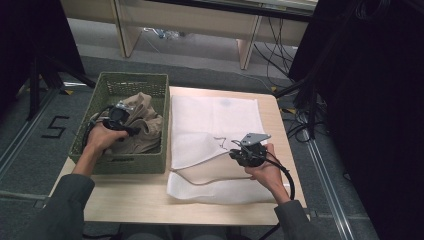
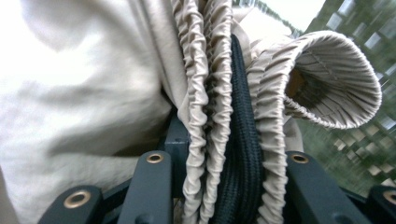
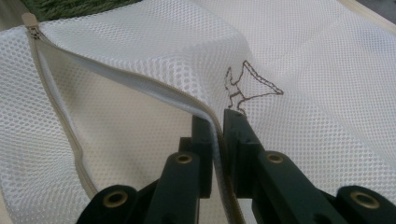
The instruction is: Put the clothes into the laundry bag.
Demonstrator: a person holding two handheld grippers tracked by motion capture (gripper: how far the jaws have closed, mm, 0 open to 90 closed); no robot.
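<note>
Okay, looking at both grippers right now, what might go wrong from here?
The left gripper pinches just the gathered waistband of the beige garment, so the rest may drag or snag on the green basket when lifted. The right gripper holds only the thin zipper edge of the mesh laundry bag; that edge might slip free, letting the opening fall shut.
</note>
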